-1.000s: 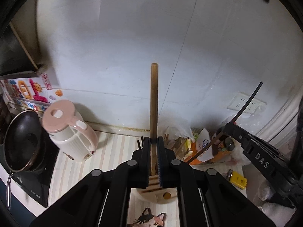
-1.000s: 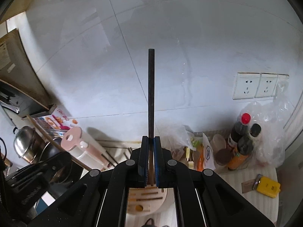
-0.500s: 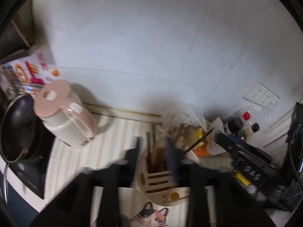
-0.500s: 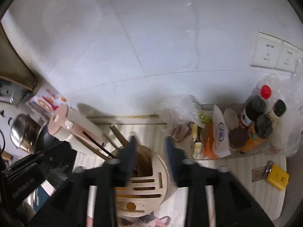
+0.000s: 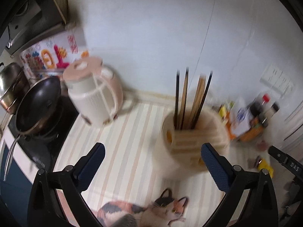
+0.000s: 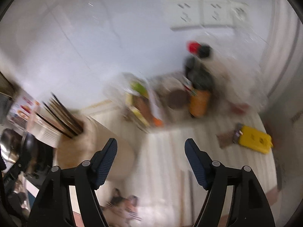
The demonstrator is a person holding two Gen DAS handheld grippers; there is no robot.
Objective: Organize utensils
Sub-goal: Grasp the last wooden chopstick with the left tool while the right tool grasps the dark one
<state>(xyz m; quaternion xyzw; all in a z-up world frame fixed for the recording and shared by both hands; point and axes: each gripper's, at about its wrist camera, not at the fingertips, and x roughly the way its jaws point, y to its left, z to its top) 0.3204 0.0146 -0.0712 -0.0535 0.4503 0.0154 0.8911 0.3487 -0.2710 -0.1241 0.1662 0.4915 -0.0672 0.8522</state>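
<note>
Far left, a dark pan (image 5: 37, 102) sits on the hob; beside it a pink-lidded kettle (image 5: 94, 94) stands on the striped surface (image 5: 123, 141); moving right, the left claw (image 5: 152, 158) — its jaws have just been opening and now gape as wide as they go, nothing between them, nothing held. Just right of centre stands the round wooden utensil holder (image 5: 195, 143); the chopsticks (image 5: 191, 98) are in it, dark ones and pale ones, upright in the slot at the back. Further right, a cluster of sauce bottles (image 5: 261, 109) and packets crowds the wall.

Over to the right wrist view, badly smeared: the holder sits at the left with its sticks leaning out; the right claw (image 6: 150, 157) hangs over bare striped surface, its jaws have just been opening too, well apart and empty; beyond, a yellow box (image 6: 253, 141) lies near the right edge.

So both sticks look delivered — what could spoil it? The left claw's right jaw is close against the holder's rim; a careless sweep past could clip it, tip the holder or rattle the sticks out; and if more utensils lie loose, the blur hides them, so a hasty reach could miss.
</note>
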